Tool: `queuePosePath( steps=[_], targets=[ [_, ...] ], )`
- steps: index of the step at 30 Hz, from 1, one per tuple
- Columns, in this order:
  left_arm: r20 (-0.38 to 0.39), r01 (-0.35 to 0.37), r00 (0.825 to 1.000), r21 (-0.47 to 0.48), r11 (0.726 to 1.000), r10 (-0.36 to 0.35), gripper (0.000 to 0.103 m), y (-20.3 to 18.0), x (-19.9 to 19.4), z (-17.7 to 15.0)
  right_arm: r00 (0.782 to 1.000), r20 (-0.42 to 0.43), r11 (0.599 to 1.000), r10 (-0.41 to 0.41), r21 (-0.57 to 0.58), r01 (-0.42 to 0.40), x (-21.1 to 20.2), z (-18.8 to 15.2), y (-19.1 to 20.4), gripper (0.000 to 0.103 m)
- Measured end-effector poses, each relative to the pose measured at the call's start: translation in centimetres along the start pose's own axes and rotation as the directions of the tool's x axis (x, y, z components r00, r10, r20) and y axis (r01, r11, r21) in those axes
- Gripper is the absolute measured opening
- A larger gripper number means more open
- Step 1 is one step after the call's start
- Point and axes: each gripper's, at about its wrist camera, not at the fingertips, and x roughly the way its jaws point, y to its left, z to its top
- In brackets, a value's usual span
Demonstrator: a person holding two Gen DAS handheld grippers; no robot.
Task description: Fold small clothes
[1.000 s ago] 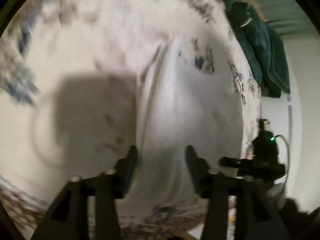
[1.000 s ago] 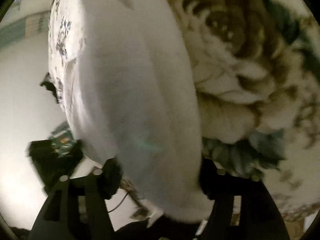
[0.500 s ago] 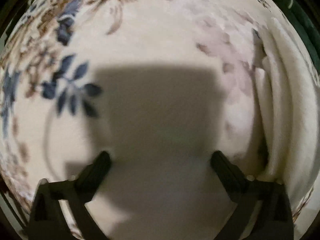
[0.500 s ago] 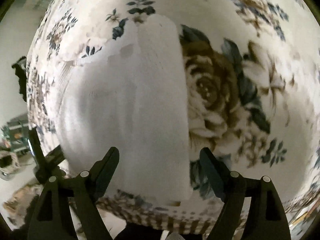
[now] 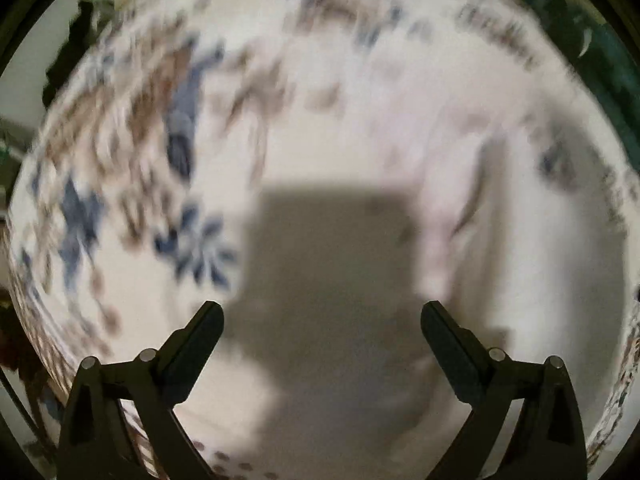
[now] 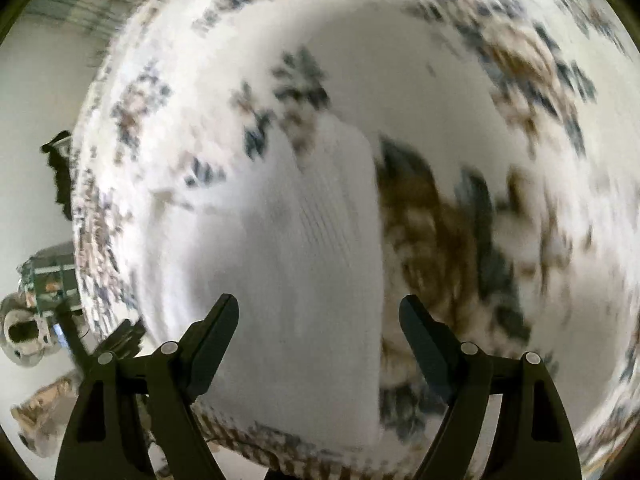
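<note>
Under my left hand-held gripper [image 5: 322,316] lies only the floral bedspread [image 5: 168,152] and the gripper's own square shadow; its fingers are spread wide and pinch nothing. The white garment [image 5: 532,264] sits off at about 3 o'clock, blurred, with a fold line showing along its near edge. A second ago this gripper was nearly pressed together right over that white cloth; half a second ago it was already spread with the cloth stacked at the right edge, and now the view is smeared, so I judge I am pulling it away. A dark green cloth [image 5: 580,40] shows at 1 o'clock, past the bed's edge.

From my right hand-held gripper [image 6: 318,320] the garment [image 6: 304,248] lies flat on the bedspread [image 6: 460,80], a neat upright rectangle running from 12 o'clock down between the fingers, ribbed along its right side, its right edge against a brown rose print [image 6: 432,232]. This gripper too is spread and holds nothing. A second ago the cloth hung bulging in front of it, close to the lens; now it rests on the bed with clean edges.

I take that to mean both grippers have let go and this fold is set down. If the piece is small enough, it is done; otherwise one more fold across remains.
</note>
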Motion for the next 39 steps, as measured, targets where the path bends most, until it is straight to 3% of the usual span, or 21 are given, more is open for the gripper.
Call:
queuePosePath(
  steps=[3, 5, 8, 10, 11, 12, 13, 14, 15, 20, 23, 24, 27, 28, 29, 30, 33, 36, 39],
  targets=[
    [0.05, -0.02, 0.999, 0.093, 0.995, 0.016, 0.1, -3.1, -2.2, 2.6, 0.998, 0.0, 0.993, 0.055, -0.103, -0.055, -0.2, 2.7, 1.5, 0.083],
    [0.062, -0.026, 0.998, 0.163, 0.986, 0.016, 0.1, -5.2, -2.3, 3.2, 0.999, -0.021, 0.979, 0.045, -0.198, -0.049, 0.3, 4.1, 3.0, 0.083],
    [0.077, 0.01, 0.997, 0.222, 0.975, -0.028, 0.1, -8.0, -1.5, 5.1, 0.993, -0.113, 0.929, 0.035, -0.363, -0.074, 2.9, 5.4, 6.0, 0.083],
    [0.07, 0.036, 0.996, 0.241, 0.97, -0.054, 0.1, -9.1, -0.7, 5.3, 0.981, -0.195, 0.874, -0.026, -0.48, -0.072, 5.6, 5.4, 8.1, 0.082],
    [0.069, 0.032, 0.996, 0.243, 0.969, -0.05, 0.1, -9.4, -0.3, 5.5, 0.974, -0.213, 0.84, -0.076, -0.541, -0.053, 6.8, 4.9, 8.8, 0.076],
    [0.067, 0.027, 0.997, 0.241, 0.97, -0.045, 0.1, -9.5, -0.1, 5.5, 0.969, -0.215, 0.812, -0.124, -0.584, -0.026, 7.6, 4.6, 9.3, 0.034],
    [0.061, 0.033, 0.997, 0.235, 0.972, -0.048, 0.1, -9.4, 0.1, 5.6, 0.961, -0.212, 0.785, -0.179, -0.62, 0.01, 8.4, 4.2, 9.6, 0.005],
    [0.054, 0.037, 0.997, 0.223, 0.974, -0.05, 0.1, -9.3, 0.2, 5.7, 0.954, -0.212, 0.783, -0.213, -0.62, 0.037, 8.8, 4.0, 9.5, 0.004],
    [0.046, 0.039, 0.998, 0.203, 0.978, -0.049, 0.1, -8.9, 0.2, 5.6, 0.958, -0.202, 0.809, -0.204, -0.585, 0.049, 8.4, 4.3, 9.1, 0.003],
    [0.04, 0.068, 0.996, 0.16, 0.985, -0.075, 0.1, -7.4, -0.2, 5.6, 0.997, -0.057, 0.94, -0.045, -0.341, 0.023, 3.7, 7.6, 6.4, 0.002],
    [0.026, 0.115, 0.992, 0.211, 0.971, -0.124, 0.1, -7.8, -0.2, 5.4, 1.0, -0.019, 0.952, 0.01, -0.307, -0.015, 2.4, 9.0, 6.2, 0.002],
    [0.011, 0.12, 0.992, 0.24, 0.963, -0.127, 0.1, -8.3, 0.1, 5.3, 0.998, -0.045, 0.951, 0.034, -0.305, -0.047, 2.6, 9.2, 6.1, 0.002],
    [-0.044, 0.099, 0.995, 0.339, 0.935, -0.089, 0.098, -10.1, 2.2, 4.7, 0.999, -0.039, 0.952, 0.012, -0.304, -0.023, 2.7, 8.8, 6.0, 0.002],
    [-0.052, 0.093, 0.995, 0.363, 0.927, -0.08, 0.09, -10.6, 2.8, 4.5, 1.0, -0.015, 0.957, 0.005, -0.289, -0.009, 2.5, 8.7, 5.8, 0.002],
    [-0.064, 0.087, 0.996, 0.394, 0.915, -0.067, 0.055, -11.1, 3.6, 4.3, 1.0, 0.0, 0.96, 0.004, -0.281, -0.004, 2.3, 8.6, 5.5, 0.002],
    [-0.084, 0.089, 0.995, 0.418, 0.904, -0.059, 0.01, -11.4, 4.5, 4.2, 1.0, 0.0, 0.958, -0.001, -0.286, 0.001, 2.2, 8.6, 5.4, 0.002],
    [-0.068, 0.137, 0.99, 0.38, 0.915, -0.12, 0.006, -10.7, 4.7, 4.4, 1.0, 0.003, 0.968, -0.002, -0.252, 0.003, 2.4, 9.0, 4.5, 0.002],
    [-0.035, 0.212, 0.977, 0.224, 0.951, -0.21, 0.005, -7.8, 3.9, 5.3, 1.0, 0.0, 0.968, -0.003, -0.253, 0.003, 3.2, 9.5, 4.8, 0.002],
    [-0.069, 0.249, 0.968, 0.114, 0.962, -0.242, 0.004, -6.0, 5.0, 5.2, 0.996, -0.091, 0.965, 0.023, -0.257, -0.046, 5.4, 9.6, 4.8, 0.002]
  ],
)
